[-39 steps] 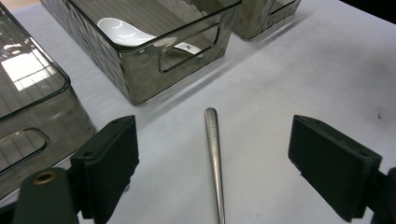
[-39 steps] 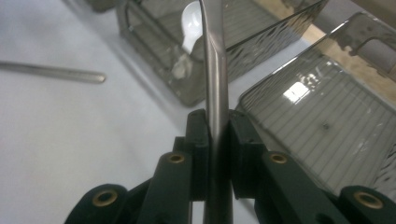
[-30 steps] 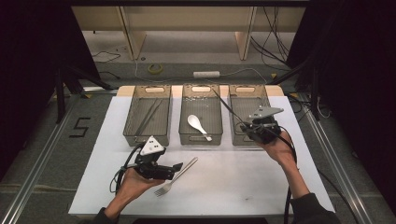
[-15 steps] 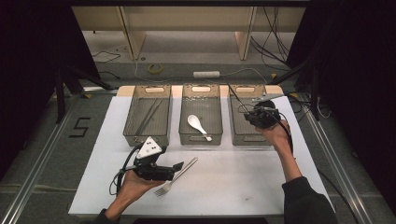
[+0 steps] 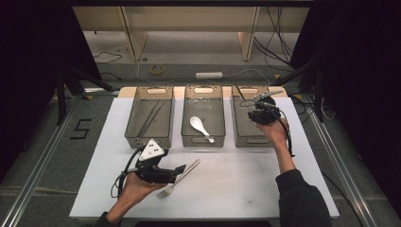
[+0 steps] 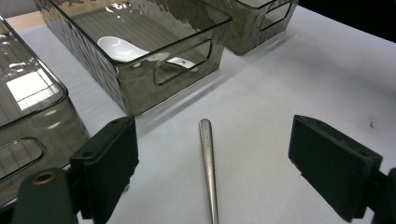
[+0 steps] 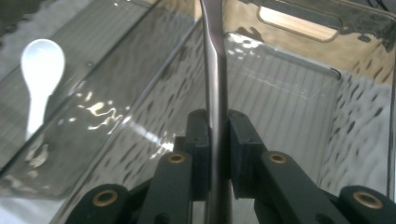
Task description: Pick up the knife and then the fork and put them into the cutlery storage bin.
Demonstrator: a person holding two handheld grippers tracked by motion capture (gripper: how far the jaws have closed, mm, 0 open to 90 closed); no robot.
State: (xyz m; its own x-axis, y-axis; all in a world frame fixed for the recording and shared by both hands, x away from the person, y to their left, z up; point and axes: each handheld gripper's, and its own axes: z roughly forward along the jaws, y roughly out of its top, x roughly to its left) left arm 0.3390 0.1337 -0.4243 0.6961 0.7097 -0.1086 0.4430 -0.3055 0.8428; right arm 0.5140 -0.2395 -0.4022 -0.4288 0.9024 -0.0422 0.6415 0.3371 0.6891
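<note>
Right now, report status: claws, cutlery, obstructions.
Right claw shut on slim metal utensil over right smoky plastic bin. Left claw open, astride silver metal fork on white table. Nothing blocking.

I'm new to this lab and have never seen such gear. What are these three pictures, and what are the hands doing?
A person works at a white table, holding a two-jaw gripper in each hand. One camera looks down from above; one rides on each gripper. Three smoky plastic bins stand in a row; the middle bin holds a white spoon. The right gripper is shut on a thin metal utensil over the right bin. The left gripper is open, its jaws either side of a fork lying on the table.
</note>
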